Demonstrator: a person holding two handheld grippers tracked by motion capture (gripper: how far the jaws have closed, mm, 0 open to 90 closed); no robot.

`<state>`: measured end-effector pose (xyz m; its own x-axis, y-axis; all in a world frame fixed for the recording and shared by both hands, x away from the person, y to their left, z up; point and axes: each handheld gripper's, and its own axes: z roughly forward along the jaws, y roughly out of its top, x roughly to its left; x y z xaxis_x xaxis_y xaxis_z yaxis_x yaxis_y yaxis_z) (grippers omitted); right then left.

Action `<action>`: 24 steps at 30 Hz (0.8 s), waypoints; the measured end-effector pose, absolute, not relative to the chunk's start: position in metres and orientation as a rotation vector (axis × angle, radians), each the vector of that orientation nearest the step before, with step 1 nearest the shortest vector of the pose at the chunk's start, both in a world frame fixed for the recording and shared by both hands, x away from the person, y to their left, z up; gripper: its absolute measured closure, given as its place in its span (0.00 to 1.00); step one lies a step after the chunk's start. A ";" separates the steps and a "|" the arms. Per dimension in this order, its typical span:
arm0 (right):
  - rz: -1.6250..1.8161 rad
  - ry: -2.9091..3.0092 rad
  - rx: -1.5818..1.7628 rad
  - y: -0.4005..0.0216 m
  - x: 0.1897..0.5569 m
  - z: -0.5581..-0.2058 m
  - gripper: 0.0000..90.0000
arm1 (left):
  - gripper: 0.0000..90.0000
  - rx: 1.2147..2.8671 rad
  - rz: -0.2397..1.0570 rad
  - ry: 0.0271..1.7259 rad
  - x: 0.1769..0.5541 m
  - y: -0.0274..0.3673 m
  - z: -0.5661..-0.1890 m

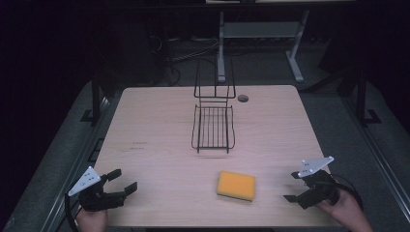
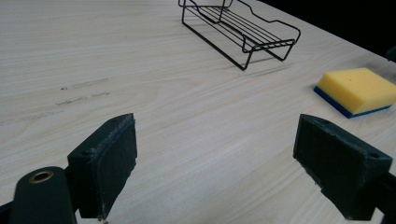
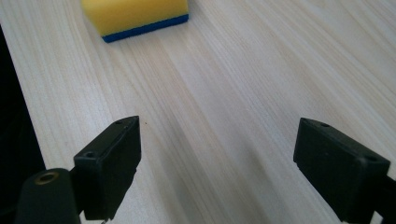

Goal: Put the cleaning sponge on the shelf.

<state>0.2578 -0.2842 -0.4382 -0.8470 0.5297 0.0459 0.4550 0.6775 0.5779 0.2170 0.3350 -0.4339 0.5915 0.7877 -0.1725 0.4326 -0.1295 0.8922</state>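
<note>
Over the wooden table [image 1: 159,140], both tongs gape wide and empty, flanking the sponge [image 1: 236,185]: left tongs [image 1: 126,182], right tongs [image 1: 292,187].

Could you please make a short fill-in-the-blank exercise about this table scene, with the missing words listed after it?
1. The top of the sponge is yellow and its bottom layer is ____.
2. The black wire rack holds ____ inside it.
3. The jaws of the left hand-held gripper and of the right hand-held gripper stand ____.
4. The sponge lies on the wooden table between the rack and the table's ____ edge.

Missing words: blue; nothing; open; near
</note>
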 end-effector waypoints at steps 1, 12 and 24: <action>0.899 2.763 0.814 -0.284 0.258 -0.438 0.16 | 0.14 1.757 0.421 1.004 0.217 0.335 -0.434; 0.897 2.792 0.766 -0.272 0.260 -0.432 0.16 | 0.14 1.760 0.427 0.995 0.216 0.336 -0.433; 0.888 2.829 0.698 -0.248 0.264 -0.424 0.16 | 0.14 1.769 0.438 0.980 0.215 0.336 -0.431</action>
<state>0.2642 -0.2483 -0.4237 -0.8908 0.4521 0.0449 0.3966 0.7257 0.5622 0.2151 0.3361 -0.4315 0.6024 0.7843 -0.1483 0.4120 -0.1464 0.8994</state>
